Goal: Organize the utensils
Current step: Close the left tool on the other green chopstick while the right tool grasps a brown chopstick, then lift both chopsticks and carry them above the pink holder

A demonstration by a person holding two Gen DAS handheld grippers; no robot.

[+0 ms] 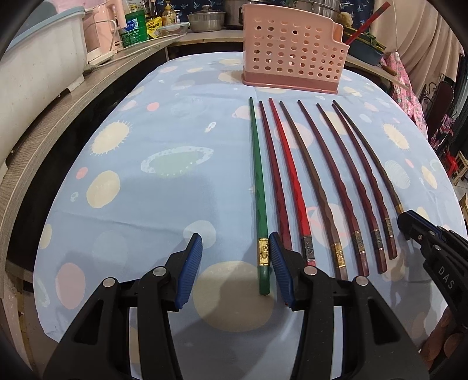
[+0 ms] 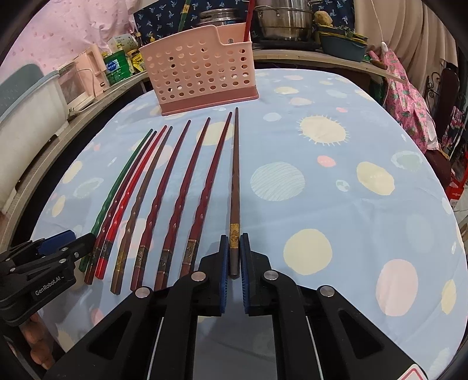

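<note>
Several chopsticks lie side by side on the blue tablecloth (image 1: 152, 187), tips toward a pink perforated holder (image 1: 289, 46). My left gripper (image 1: 235, 251) is open; the green chopstick (image 1: 257, 187) at the left end of the row lies between its fingers, close to the right pad. My right gripper (image 2: 234, 248) is closed around the thick end of the dark brown chopstick (image 2: 235, 175) at the right end of the row, which rests on the cloth. The holder (image 2: 201, 67) also shows in the right wrist view with a red chopstick standing in it.
A wooden counter (image 1: 87, 87) runs along the left with a white tub (image 1: 35, 58), a pink appliance and bottles. Metal pots (image 2: 283, 20) and a teal basin stand behind the table. Clothes hang at the right.
</note>
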